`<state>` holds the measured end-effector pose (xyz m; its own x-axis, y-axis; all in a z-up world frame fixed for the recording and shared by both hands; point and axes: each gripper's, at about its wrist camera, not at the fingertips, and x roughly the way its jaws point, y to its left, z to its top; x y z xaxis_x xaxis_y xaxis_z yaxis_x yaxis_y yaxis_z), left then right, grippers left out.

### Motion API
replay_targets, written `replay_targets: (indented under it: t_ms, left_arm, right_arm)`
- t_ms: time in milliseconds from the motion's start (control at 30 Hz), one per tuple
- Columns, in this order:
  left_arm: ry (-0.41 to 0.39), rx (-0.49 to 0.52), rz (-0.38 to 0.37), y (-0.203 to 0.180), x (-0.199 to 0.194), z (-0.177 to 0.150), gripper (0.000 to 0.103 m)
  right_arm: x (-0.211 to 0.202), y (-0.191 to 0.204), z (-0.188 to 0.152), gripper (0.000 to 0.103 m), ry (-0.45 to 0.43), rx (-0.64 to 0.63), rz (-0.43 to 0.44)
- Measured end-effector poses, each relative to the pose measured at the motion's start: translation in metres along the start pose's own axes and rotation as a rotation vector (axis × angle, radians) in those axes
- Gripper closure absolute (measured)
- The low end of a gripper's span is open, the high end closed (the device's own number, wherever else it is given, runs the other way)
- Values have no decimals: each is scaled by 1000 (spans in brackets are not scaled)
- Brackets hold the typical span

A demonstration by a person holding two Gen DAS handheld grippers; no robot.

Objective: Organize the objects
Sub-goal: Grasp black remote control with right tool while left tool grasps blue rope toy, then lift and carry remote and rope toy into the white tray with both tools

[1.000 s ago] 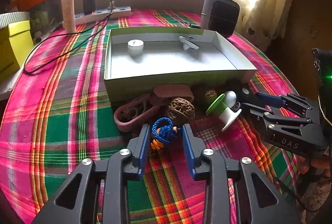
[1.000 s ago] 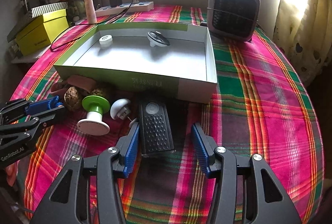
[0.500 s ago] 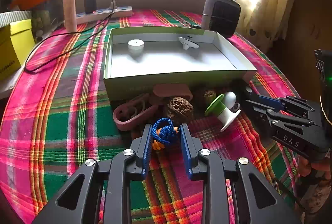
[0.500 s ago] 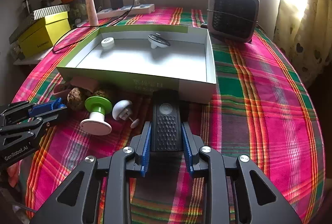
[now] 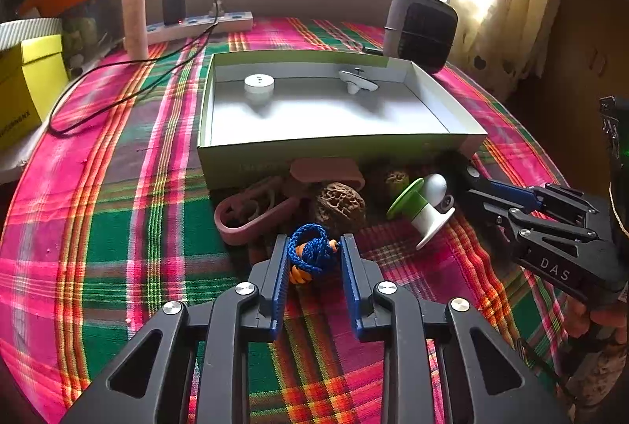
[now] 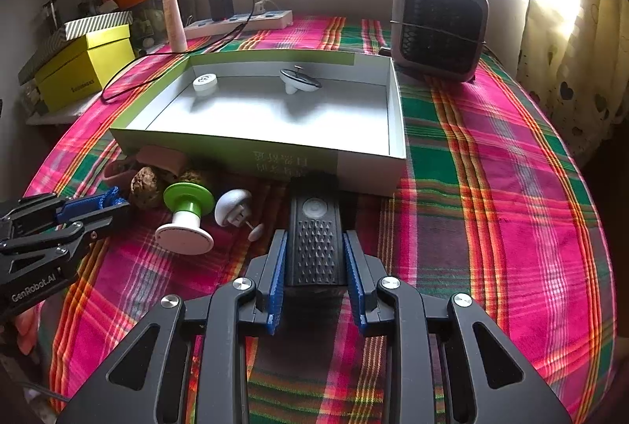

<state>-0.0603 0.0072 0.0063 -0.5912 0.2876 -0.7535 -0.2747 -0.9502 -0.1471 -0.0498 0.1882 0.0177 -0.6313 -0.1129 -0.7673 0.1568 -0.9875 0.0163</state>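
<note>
Left gripper (image 5: 313, 259) had its blue-padded fingers (image 5: 278, 268) closed narrow on a blue braided cord knot w/ orange beads (image 5: 310, 254), pads touching both sides; knot sat low on the plaid-cloth worktop (image 5: 118, 227). Ahead-left of those fingers lay a pink plastic carabiner-shaped clip (image 5: 251, 211), just beyond the tips a brown wrinkled walnut (image 5: 339, 204), and past that a pink flat oval piece (image 5: 326, 170) against the near wall of the shallow green-and-white cardboard box (image 5: 334, 154). Ahead-right lay a green-and-white spool-shaped plastic piece (image 5: 418, 205), tipped on its side. Inside the box, far end: a white round cap (image 5: 258, 85) at left, a white spinning-top-like piece (image 5: 355, 82) at right.

Right gripper (image 6: 314, 259) held a black rectangular device w/ studded grip and round button (image 6: 315, 239) between its fingers (image 6: 276, 266), pads pressed to both long sides, narrow gap; device's far end was near the box's front wall. Left of those fingers: the spool, then a small white mushroom-shaped plug (image 6: 232, 205) just beside it. Can't tell if the device was lifted off the cloth. Far ahead-right of the fingers stood a grey boxy heater w/ black grille (image 6: 438, 24), just behind the box's back corner.
</note>
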Motion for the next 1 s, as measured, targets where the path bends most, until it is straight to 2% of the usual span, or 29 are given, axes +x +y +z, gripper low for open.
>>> replay_targets:
  t_ms: [1000]
  left_arm:
    - [-50,-4,-6,-6,-21,11,80]
  right_arm:
    - [-22,0,3,74,-51,-2,26]
